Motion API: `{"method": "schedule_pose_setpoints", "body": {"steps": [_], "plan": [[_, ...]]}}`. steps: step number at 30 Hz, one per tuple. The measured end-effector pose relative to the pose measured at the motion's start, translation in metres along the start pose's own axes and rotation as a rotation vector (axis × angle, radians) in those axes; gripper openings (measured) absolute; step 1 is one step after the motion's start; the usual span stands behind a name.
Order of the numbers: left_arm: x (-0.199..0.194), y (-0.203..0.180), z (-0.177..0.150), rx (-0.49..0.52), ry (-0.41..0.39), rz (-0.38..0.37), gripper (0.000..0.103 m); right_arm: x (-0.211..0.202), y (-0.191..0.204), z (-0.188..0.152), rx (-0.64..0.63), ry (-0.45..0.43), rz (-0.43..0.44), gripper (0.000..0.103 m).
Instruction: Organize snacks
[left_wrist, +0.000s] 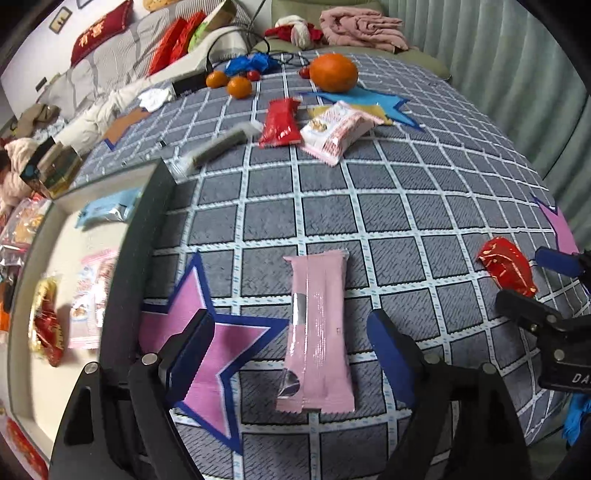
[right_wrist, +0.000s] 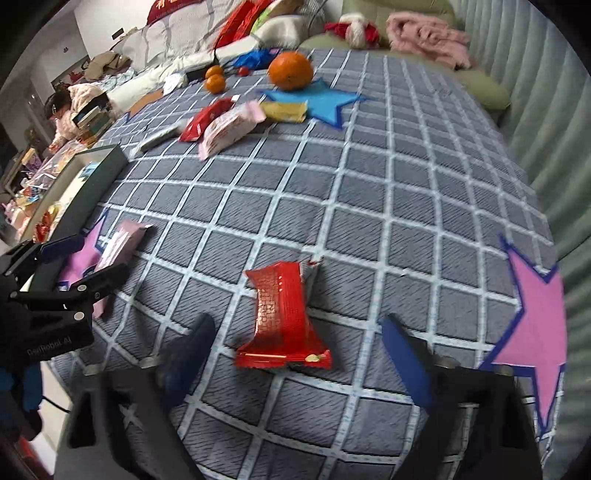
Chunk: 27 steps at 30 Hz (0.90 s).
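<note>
A: Why do both grippers hang spread wide?
B: Each straddles a snack untouched: left gripper (left_wrist: 295, 354) over the pink wafer packet (left_wrist: 317, 332), right gripper (right_wrist: 299, 354) over the red packet (right_wrist: 282, 317).
A: Headed where?
B: Probably the tray (left_wrist: 122, 280), at nine o'clock.

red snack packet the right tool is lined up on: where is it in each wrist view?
Left wrist: red snack packet at the right edge, lying on the checked cloth, beside the right tool's blue fingertips.
Right wrist: lower centre, flat on the cloth between the open jaws of the right tool, pads clear of it.
Shared landmark: big orange at the far end of the cloth.
</note>
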<state>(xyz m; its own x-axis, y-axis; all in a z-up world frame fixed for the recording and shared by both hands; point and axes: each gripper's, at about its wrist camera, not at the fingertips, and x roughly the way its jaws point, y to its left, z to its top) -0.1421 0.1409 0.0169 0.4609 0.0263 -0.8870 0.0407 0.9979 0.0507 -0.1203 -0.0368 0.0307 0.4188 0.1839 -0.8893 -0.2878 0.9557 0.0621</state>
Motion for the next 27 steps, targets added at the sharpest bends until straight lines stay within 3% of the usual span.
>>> {"method": "schedule_pose_setpoints", "body": {"steps": [5,6,13,27], "plan": [[0.007,0.003,-0.004,-0.051,-0.034,-0.013,0.098,0.018,0.002,0.008,0.015,-0.001,-0.003,0.093],[0.01,0.003,-0.005,-0.053,-0.033,-0.025,0.103,0.019,0.003,0.006,0.012,-0.013,-0.012,0.1],[0.011,0.002,-0.009,-0.038,-0.14,-0.04,0.103,0.022,0.01,-0.004,-0.017,-0.085,-0.056,0.103],[0.01,0.002,-0.01,-0.039,-0.144,-0.04,0.103,0.019,0.011,-0.008,-0.02,-0.108,-0.054,0.103]]}}
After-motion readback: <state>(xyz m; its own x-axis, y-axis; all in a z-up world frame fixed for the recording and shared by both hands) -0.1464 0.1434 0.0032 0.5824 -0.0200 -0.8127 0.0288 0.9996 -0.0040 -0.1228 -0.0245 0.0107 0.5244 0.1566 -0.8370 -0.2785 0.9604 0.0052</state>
